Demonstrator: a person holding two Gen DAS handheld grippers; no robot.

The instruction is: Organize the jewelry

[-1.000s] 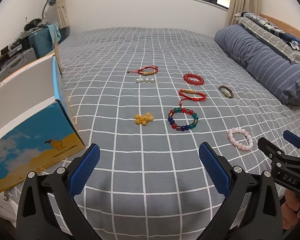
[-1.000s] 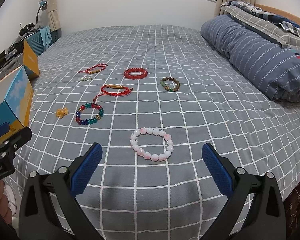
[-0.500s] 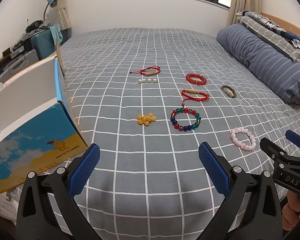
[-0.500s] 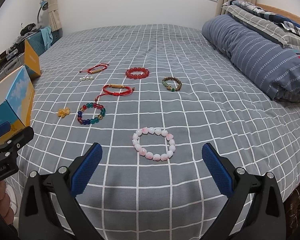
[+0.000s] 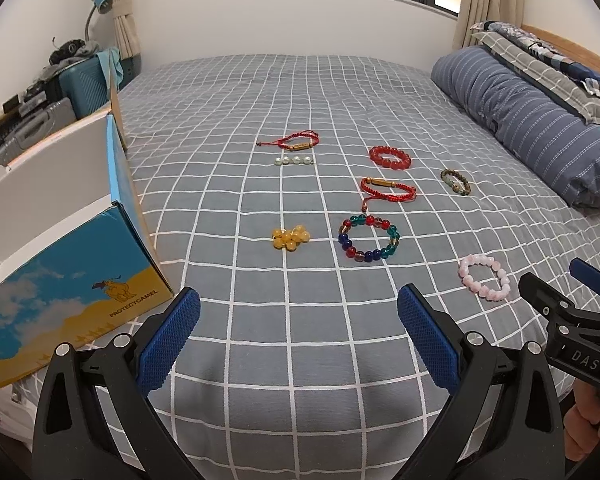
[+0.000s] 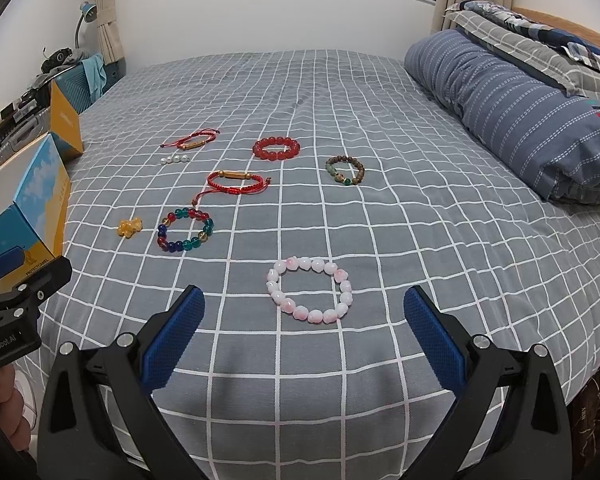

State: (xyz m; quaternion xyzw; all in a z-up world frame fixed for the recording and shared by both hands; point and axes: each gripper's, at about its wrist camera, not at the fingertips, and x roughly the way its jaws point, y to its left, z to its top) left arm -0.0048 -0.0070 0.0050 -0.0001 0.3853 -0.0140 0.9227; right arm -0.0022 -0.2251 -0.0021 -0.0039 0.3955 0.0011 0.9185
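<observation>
Item: jewelry laid out on a bed [image 5: 300, 92] with a grey checked cover, none yet gathered.

- Pink bead bracelet [image 6: 309, 289]: nearest piece, lying flat just ahead of the right tool [image 6: 304, 336], slightly left of its centre line.
- Multicolour bead bracelet [image 5: 369, 238]: middle of the spread, a small yellow bead cluster [image 5: 291, 237] near its left.
- Two red cord bracelets [image 5: 388, 191], [image 5: 296, 142]; a short row of white beads [image 5: 295, 160] just in front of the farther one.
- Red bead bracelet [image 5: 391, 157] and brown bead bracelet [image 5: 455, 182], farther back towards the rolled blue quilt [image 5: 532, 120].
- Open cardboard box [image 5: 76, 240] at the left edge of the bed, presumably the container.

Tools: left tool [image 5: 298, 336] spread wide, holding nothing, hovering over bare cover. Right tool likewise spread and empty.

Step in hand, as judged: the approach before the first pick. The next move calls for the right tool to drop forward and close across one side of the pink ring, low enough to catch the beads without pinching the cloth.

Change from a second ago: both views have crept slightly forward; the pink bracelet sits lower and closer in the right view. No piece has shifted.
</observation>
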